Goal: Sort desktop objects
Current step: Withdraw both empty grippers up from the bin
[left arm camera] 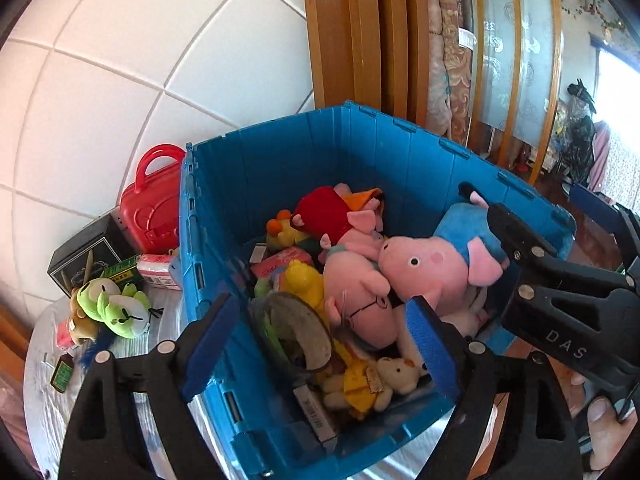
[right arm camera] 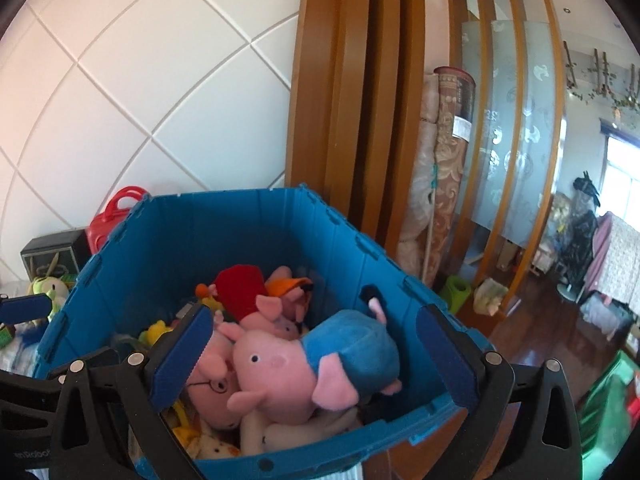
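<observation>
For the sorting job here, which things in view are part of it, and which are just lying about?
Part of the job:
- blue crate
- pig toy in blue, lying in the crate
- green frog toy, on the table
- red case
- black box

Lying about:
- rolled rugs
- wooden screen

White tiled wall [right arm camera: 140, 60], wooden partition [right arm camera: 352, 100], bright, perhaps curtained window [right arm camera: 622, 160].

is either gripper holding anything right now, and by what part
Nothing is held. The left gripper and the right gripper both stand open above the blue bin; the blue-shirted pig plush lies loose inside it.
</observation>
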A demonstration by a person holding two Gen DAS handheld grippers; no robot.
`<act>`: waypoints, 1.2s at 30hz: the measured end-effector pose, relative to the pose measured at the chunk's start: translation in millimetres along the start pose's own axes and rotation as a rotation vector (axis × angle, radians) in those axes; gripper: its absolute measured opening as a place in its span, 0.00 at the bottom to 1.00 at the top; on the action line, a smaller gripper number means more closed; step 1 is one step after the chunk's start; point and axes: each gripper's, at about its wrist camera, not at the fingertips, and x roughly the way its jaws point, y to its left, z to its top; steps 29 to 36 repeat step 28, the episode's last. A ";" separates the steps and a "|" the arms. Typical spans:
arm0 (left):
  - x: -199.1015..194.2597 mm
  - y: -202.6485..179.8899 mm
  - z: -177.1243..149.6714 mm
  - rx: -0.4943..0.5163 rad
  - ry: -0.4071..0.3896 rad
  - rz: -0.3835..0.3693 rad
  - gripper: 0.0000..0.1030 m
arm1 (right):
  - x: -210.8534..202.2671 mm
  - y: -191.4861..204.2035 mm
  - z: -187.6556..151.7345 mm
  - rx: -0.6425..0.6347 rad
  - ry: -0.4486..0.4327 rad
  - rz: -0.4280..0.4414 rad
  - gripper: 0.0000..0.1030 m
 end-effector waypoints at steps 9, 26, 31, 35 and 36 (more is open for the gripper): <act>-44.7 34.7 -30.0 -0.021 -0.139 0.064 0.86 | -36.8 31.1 -13.8 0.004 -0.008 0.025 1.00; -76.9 85.7 -44.9 -0.095 -0.196 0.083 0.87 | -78.1 71.5 -11.1 0.023 0.046 0.066 1.00; -76.2 88.2 -45.2 -0.102 -0.192 0.077 0.87 | -78.3 73.2 -11.2 0.022 0.051 0.065 1.00; -76.2 88.2 -45.2 -0.102 -0.192 0.077 0.87 | -78.3 73.2 -11.2 0.022 0.051 0.065 1.00; -76.2 88.2 -45.2 -0.102 -0.192 0.077 0.87 | -78.3 73.2 -11.2 0.022 0.051 0.065 1.00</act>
